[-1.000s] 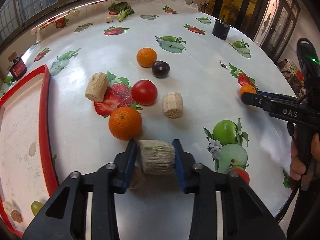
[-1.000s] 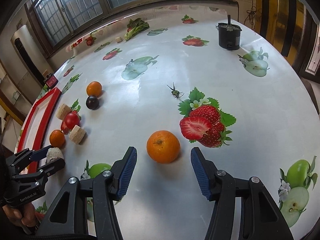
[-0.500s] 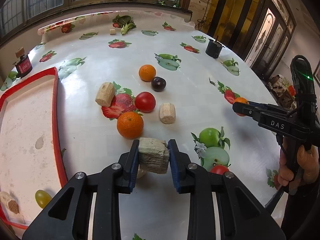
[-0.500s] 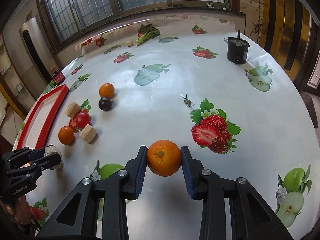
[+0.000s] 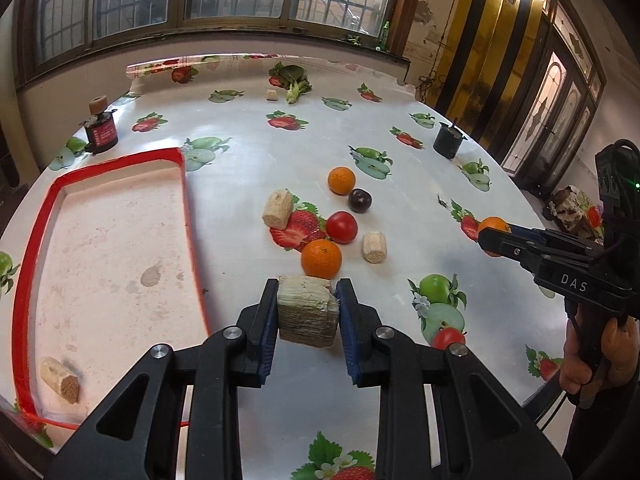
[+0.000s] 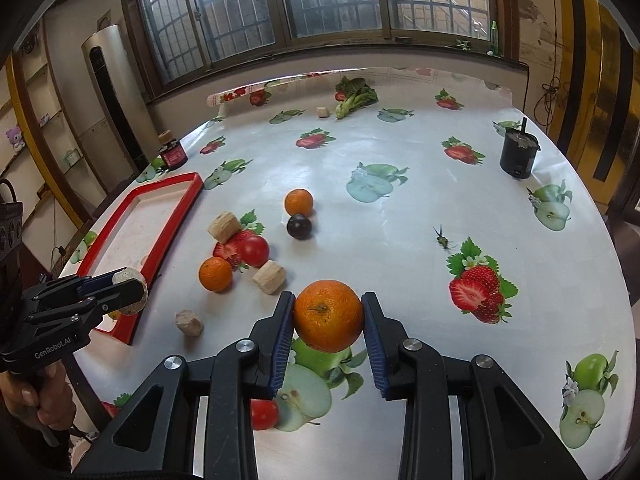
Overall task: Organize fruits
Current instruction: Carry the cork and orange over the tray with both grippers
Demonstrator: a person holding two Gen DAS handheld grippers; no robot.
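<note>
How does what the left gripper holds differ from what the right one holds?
The left gripper is shut on a pale, rough, blocky chunk with flat faces; the right gripper is shut on a round, smooth-skinned orange. The chunk is dull beige and layered; the orange is bright and glossy. Shared: each is clamped between blue pads, above the table.

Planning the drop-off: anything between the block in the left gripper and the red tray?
Nothing visible. The left gripper is shut on the tan block, lifted off the table. The red tray lies just to its left, with only bare tablecloth between. The tray's near rim is the one thing to clear; one short log sits in its near corner.
</note>
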